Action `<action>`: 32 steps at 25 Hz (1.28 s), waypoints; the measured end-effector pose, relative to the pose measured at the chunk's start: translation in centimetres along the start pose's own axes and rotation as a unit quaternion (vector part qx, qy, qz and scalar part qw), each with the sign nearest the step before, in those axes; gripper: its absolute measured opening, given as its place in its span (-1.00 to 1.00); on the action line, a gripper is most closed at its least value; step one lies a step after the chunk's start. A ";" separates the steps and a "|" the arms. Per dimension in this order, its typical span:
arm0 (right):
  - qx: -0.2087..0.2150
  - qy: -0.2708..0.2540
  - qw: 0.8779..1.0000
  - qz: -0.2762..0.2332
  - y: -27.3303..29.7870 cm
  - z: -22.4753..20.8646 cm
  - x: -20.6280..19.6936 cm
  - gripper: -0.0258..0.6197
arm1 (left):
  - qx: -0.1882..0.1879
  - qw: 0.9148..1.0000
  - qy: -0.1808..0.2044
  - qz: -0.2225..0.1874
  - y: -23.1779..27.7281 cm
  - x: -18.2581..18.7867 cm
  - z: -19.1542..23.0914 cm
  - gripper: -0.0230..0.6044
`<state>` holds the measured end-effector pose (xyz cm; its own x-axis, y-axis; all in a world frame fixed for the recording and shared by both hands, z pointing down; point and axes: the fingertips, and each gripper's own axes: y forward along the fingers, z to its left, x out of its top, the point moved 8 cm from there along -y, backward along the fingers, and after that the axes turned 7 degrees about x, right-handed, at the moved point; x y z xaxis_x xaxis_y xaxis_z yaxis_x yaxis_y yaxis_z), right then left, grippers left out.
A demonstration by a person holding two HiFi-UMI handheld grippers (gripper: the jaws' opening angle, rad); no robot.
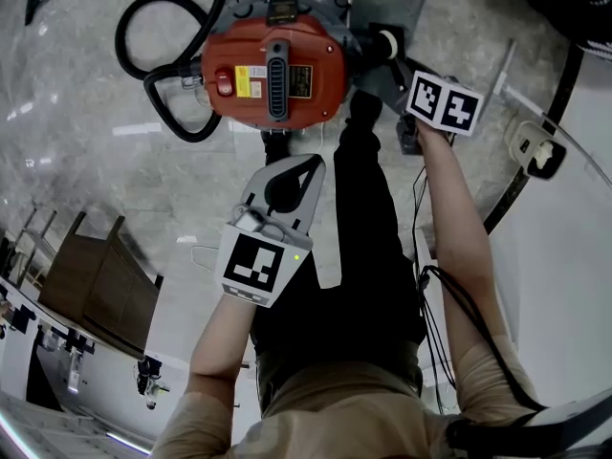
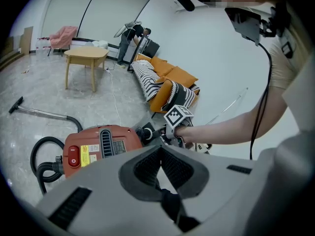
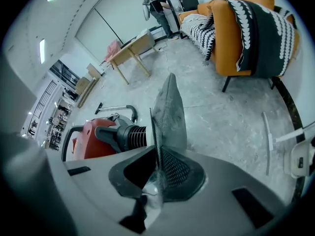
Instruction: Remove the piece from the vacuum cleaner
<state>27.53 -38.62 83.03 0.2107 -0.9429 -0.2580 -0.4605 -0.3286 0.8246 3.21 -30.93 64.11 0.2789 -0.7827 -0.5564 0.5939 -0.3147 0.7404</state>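
A grey, marble-patterned floor (image 1: 105,175) is seen from the head view, with a red canister vacuum cleaner (image 1: 273,70) standing on it near the top of the frame. A black ribbed hose (image 1: 121,41) is looped to the left of the vacuum cleaner. The rounded plastic shell is marked by a dark slatted grille and a yellow label.

What that downward view leaves out is supplied by the left gripper view. An orange sofa (image 2: 173,76) is draped with a black-and-white patterned blanket (image 2: 147,77), and a pale wooden table (image 2: 86,55) stands on splayed legs. A metal wand (image 2: 42,113) lies flat on the floor beyond the vacuum cleaner.

The left gripper (image 1: 292,175) is held over the floor, just short of the vacuum cleaner. In its own view the mesh-textured pads are pressed together at their tips, with nothing between them.

The right gripper (image 3: 160,156) is held at the vacuum cleaner's right side and is clamped on the grey piece (image 3: 170,117). In the head view this piece appears only as a flat grey panel, off the machine and just beside it. In the right gripper view it is presented edge-on as a thin, speckled, felt-like sheet with a fine mesh edge, rising upright out of the closed jaws. The vacuum cleaner's black ribbed hose collar (image 3: 132,136) lies just to its left.
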 end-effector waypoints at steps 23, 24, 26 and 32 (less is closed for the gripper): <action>-0.037 -0.142 0.989 0.014 0.4 0.1 -0.1 -0.81 | 0.002 1.000 -0.004 -0.002 0.0 -0.3 -0.1 -0.92; -0.049 -0.161 0.986 0.017 0.4 0.1 -0.1 -0.82 | 0.003 1.000 -0.005 -0.002 0.0 -0.4 0.0 -0.92; -0.080 -0.176 0.981 0.027 0.6 -0.8 -0.3 -0.82 | 0.003 1.000 -0.007 -0.002 -0.1 -0.4 0.2 -0.92; -0.078 -0.203 0.975 0.035 -1.2 -2.7 -0.1 -0.84 | -0.002 1.000 -0.017 0.005 0.5 -1.0 0.4 -0.92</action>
<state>30.39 -38.01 83.37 -0.1901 -0.9173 -0.3500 -0.3178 -0.2798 0.9059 2.96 -30.49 65.19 0.2593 -0.8032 -0.5364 0.5949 -0.3047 0.7438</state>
